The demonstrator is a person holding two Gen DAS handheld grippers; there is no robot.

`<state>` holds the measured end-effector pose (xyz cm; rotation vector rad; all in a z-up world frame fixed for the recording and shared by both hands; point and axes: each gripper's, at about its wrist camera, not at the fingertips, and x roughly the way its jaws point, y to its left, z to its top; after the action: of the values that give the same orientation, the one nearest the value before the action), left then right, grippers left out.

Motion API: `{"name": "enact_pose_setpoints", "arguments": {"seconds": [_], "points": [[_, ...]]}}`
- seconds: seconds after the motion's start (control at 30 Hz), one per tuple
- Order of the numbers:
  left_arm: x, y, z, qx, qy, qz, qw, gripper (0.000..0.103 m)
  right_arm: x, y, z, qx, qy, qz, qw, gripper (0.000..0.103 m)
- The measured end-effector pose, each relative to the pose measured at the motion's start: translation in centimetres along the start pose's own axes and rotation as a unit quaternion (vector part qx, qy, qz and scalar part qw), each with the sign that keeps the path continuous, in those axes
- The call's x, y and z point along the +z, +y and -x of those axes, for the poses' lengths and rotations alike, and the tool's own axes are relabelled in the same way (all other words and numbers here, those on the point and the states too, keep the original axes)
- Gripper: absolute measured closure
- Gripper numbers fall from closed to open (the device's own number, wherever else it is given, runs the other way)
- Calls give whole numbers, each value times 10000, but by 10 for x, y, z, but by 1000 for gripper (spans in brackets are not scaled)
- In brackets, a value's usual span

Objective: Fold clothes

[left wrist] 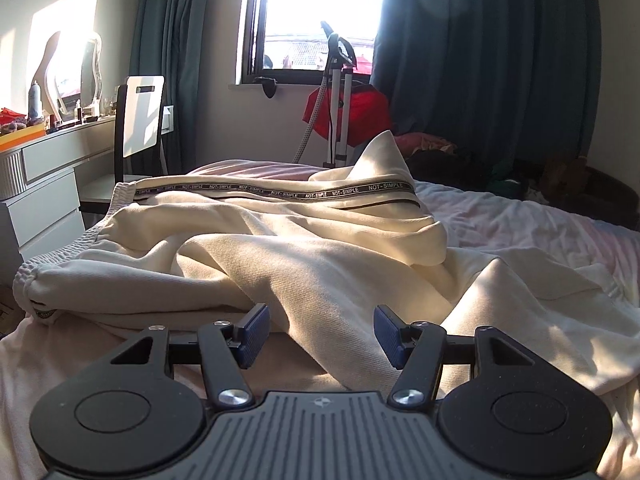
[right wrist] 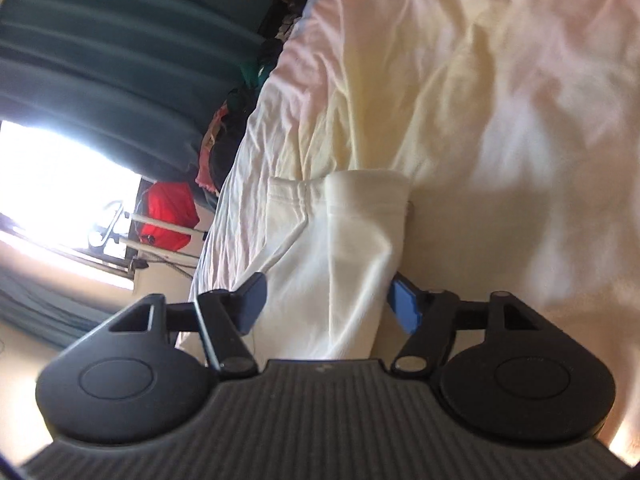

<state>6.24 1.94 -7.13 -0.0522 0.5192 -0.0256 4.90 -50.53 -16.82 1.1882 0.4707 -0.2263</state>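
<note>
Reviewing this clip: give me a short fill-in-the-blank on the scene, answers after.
1. The cream trousers lie on a ____.
2. The tape along the trouser leg reads ____.
3. Nothing is held by the left gripper; its jaws are ____.
4. The garment hanging by the window is ____.

Answers: bed; NOT-SIMPLE; open; red

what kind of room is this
Most likely a bedroom: cream trousers lie on a bed, with a dressing table holding a mirror, and dark curtains at the window.

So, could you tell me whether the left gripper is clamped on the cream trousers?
No, the left gripper stands open, its pads clear of the cream trousers beneath.
</note>
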Motion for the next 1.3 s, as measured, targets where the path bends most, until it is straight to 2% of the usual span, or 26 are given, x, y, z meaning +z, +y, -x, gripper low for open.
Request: {"name": "enact_pose_setpoints", "arguments": {"seconds": [0.13, 0.2, 0.23, 0.27, 0.33, 0.4, 0.5, 0.73, 0.8, 0.87, 0.93, 1.0, 1.07, 1.13, 1.27, 1.3], "points": [[-3, 4, -6, 31, 142, 134, 9998, 43, -2, 12, -10, -63, 11, 534, 9986, 33], [-4, 6, -9, 40, 196, 222, 9996, 43, -5, 13, -12, -198, -167, 419, 9988, 37], [-4, 6, -11, 53, 212, 247, 9995, 43, -5, 11, -14, -247, -208, 237, 9992, 49], [-4, 7, -12, 69, 220, 267, 9994, 43, -5, 8, -15, -295, -250, 55, 9992, 55], [-4, 11, -14, 88, 228, 333, 9991, 43, -4, 0, -13, -335, -342, -162, 9987, 83], [-5, 15, -17, 88, 303, 465, 9984, 43, 0, 0, -12, -395, -471, -26, 9981, 94], [-4, 22, -19, -13, 374, 702, 9968, 43, 5, 1, -10, -407, -632, 169, 9970, 95], [-1, 27, -23, -291, 492, 900, 9943, 42, 16, 9, 35, -54, -1618, 29, 9868, 96], [0, 38, -24, -418, 653, 1227, 9894, 42, 20, 4, 50, -232, -1875, 72, 9820, 96], [1, 53, -26, -472, 837, 1625, 9820, 41, 24, -5, 56, -548, -1862, 117, 9809, 96], [1, 75, -30, -363, 1085, 2153, 9698, 38, 28, -20, 57, -809, -1691, 17, 9823, 96], [-3, 103, -33, -184, 1325, 2803, 9506, 33, 29, -35, 56, -975, -1495, -252, 9836, 96], [-10, 133, -35, -32, 1475, 3515, 9245, 33, 29, -44, 53, -1072, -1386, -499, 9833, 96], [-18, 163, -37, -9, 1507, 4239, 8931, 33, 28, -47, 51, -1133, -1359, -567, 9826, 96], [-24, 201, -48, -131, 1493, 5182, 8420, 33, 25, -42, 49, -1250, -1380, -379, 9818, 96], [-25, 210, -49, -125, 1419, 5357, 8323, 33, 25, -40, 49, -1277, -1388, -321, 9815, 96]]}}
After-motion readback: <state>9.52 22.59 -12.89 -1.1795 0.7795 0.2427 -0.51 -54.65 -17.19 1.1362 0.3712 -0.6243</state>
